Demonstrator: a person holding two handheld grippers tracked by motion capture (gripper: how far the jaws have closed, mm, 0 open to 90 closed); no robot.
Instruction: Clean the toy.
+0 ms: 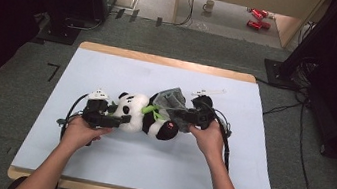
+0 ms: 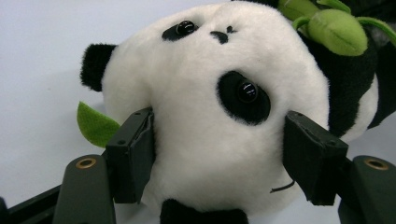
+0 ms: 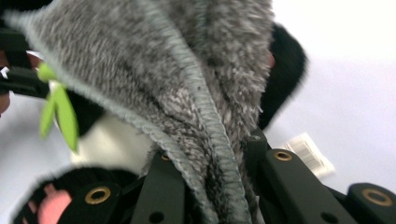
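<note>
A black-and-white panda plush (image 1: pixel 146 114) lies on its side in the middle of the pale blue table mat (image 1: pixel 109 70). My left gripper (image 1: pixel 120 117) is shut on the panda's head (image 2: pixel 219 107), one black pad (image 2: pixel 133 154) on each cheek. A green felt sprig (image 1: pixel 150 109) sits at the panda's chest. A grey fuzzy cloth (image 1: pixel 170 102) drapes over the panda's lower body. My right gripper (image 1: pixel 181 114) is shut on a fold of this cloth (image 3: pixel 163 60), with its stitched hem running down between the jaws. The panda's white belly (image 3: pixel 112 140) and a pink-soled paw (image 3: pixel 46 205) show beneath the cloth.
A small white label strip (image 1: pixel 210 91) lies on the mat behind the right gripper, also the label (image 3: pixel 308 151) beside the jaws. Gripper cables (image 1: pixel 225 143) loop near the right hand. The table's wooden far edge (image 1: pixel 161 59) borders grey carpet; a mug (image 1: pixel 209 5) stands on the floor beyond.
</note>
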